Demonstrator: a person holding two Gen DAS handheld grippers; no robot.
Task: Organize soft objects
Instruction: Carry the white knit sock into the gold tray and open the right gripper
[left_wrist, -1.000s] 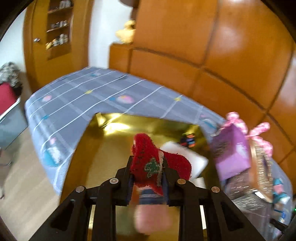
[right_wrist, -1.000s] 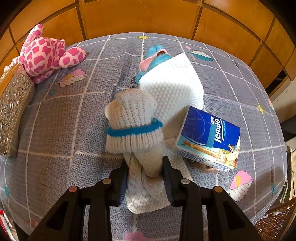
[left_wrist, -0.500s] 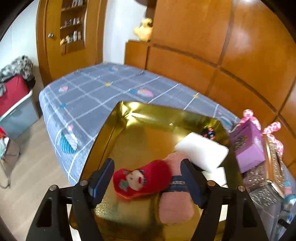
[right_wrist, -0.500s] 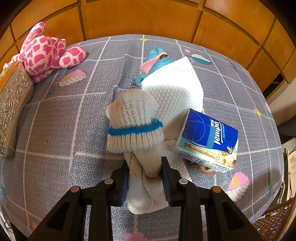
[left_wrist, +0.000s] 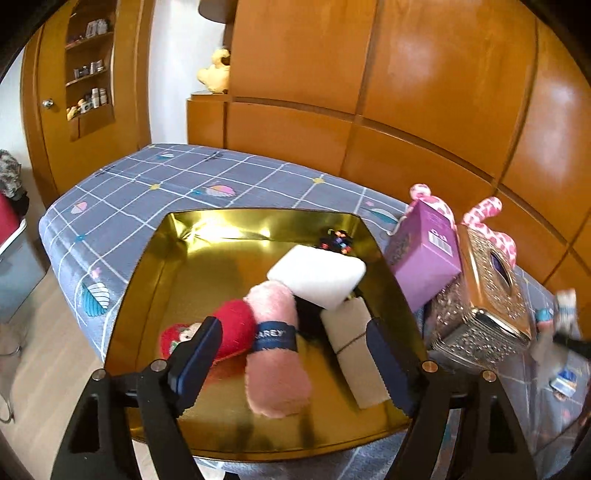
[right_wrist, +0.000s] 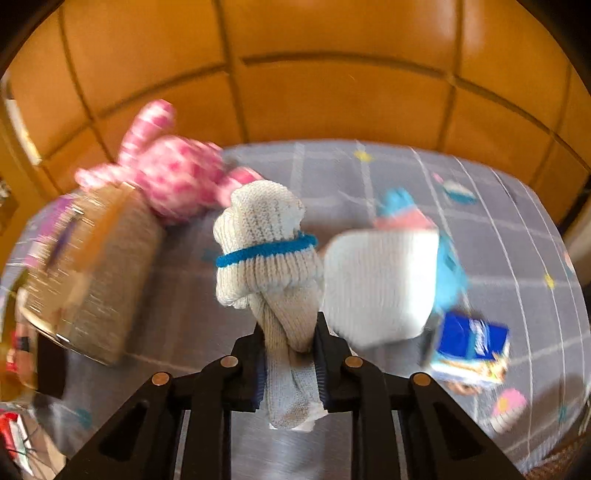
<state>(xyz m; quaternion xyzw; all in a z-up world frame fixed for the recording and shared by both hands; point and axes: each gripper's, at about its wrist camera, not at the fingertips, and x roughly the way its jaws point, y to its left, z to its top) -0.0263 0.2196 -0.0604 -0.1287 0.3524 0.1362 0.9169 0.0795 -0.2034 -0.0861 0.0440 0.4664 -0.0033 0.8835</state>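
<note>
The knitted white glove bundle (right_wrist: 264, 254) with a blue band is pinched in the right gripper (right_wrist: 289, 354), its jaws closing on the lower end, lifted clear of the grey checked surface (right_wrist: 498, 258). Left gripper (left_wrist: 293, 363) hangs over the gold tray (left_wrist: 144, 280), jaws opening wide with nothing held; a red plush (left_wrist: 229, 325) and pink roll (left_wrist: 275, 332) lie in the tray below.

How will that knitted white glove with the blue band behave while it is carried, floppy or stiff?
Probably floppy: the knitted glove bulges above the right gripper, whose jaws are closing on its squeezed middle. It looks light, as loose knit usually is. The ribbed yarn should not slip easily, though the tail hanging below may swing or snag.
</note>
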